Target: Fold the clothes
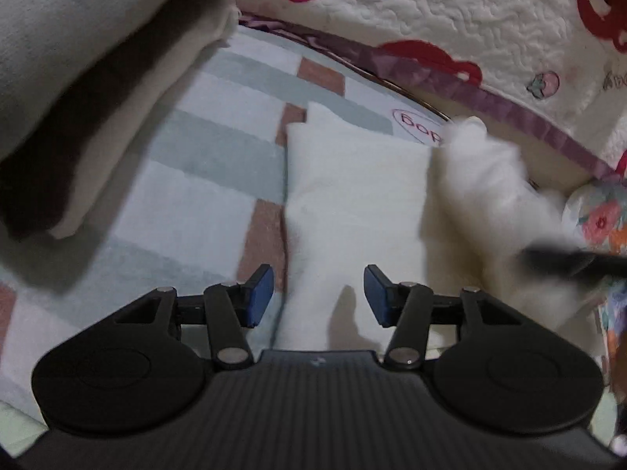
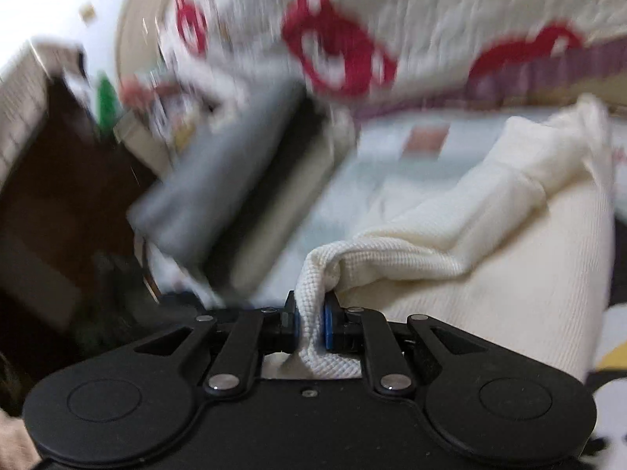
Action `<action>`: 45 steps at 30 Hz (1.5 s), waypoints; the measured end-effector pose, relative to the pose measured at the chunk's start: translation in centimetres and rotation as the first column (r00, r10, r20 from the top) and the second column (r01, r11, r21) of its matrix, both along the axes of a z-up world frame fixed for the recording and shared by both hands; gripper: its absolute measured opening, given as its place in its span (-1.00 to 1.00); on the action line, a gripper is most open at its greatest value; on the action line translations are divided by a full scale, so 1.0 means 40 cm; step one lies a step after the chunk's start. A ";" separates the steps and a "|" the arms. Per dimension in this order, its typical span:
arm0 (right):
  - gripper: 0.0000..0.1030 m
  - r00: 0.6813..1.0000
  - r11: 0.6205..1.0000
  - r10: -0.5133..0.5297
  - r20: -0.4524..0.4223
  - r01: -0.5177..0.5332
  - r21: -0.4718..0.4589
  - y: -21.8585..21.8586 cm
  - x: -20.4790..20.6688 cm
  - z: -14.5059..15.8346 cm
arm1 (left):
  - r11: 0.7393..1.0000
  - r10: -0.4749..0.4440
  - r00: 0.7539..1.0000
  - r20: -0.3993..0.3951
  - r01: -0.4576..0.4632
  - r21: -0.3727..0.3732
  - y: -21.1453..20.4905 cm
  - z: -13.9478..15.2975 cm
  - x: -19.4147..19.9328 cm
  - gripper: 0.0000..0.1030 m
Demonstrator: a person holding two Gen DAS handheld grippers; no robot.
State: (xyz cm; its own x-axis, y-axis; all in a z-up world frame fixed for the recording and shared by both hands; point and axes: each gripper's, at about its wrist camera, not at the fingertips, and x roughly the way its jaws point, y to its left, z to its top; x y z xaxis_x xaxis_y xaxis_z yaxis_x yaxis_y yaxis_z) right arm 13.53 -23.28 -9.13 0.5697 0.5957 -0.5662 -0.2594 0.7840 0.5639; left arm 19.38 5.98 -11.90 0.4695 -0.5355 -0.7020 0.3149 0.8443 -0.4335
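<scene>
Cream knit cloth, the garment [image 2: 462, 250] being folded, was pinched at a thick woven edge between the blue pads of the right gripper [image 2: 311, 323], whose jaws stood nearly closed on it. From that grip the cloth ran up and to the right, lifted clear of the bedding. The left gripper [image 1: 318, 295] hung wide open and held nothing; the flat part of the same garment [image 1: 352, 203] lay just ahead of its fingers and a little to their right, on a checked sheet [image 1: 203, 180] of pale blue, grey-green and brown squares.

Ahead and to the left of the left gripper sat a stack of folded clothes [image 1: 78, 90], grey on top, a dark layer beneath, cream lowest. It showed blurred ahead-left of the right gripper too, well apart from the held edge. Beyond both, a white quilted blanket [image 1: 450, 11] with red shapes and a purple border closed off the far side. On the sheet past the garment, a pink oval held letters [image 1: 417, 127]; only something like "bop" could be read.
</scene>
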 end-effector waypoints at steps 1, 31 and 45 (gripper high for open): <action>-0.71 1.000 0.998 0.017 0.002 -0.017 -0.064 0.032 0.003 -0.024 | 1.000 -0.013 1.000 0.027 0.013 -0.022 -0.002 0.008 -0.004 0.00; -0.58 0.997 0.960 0.043 0.072 -0.021 -0.280 0.087 -0.114 -0.053 | 0.945 -0.171 0.974 -0.150 0.119 -0.306 -0.072 -0.063 0.027 -0.04; -0.51 0.985 0.879 -0.147 0.092 0.172 -0.446 -0.107 -0.282 -0.022 | 0.972 -0.231 0.969 0.083 0.226 0.060 -0.174 0.002 -0.043 -0.81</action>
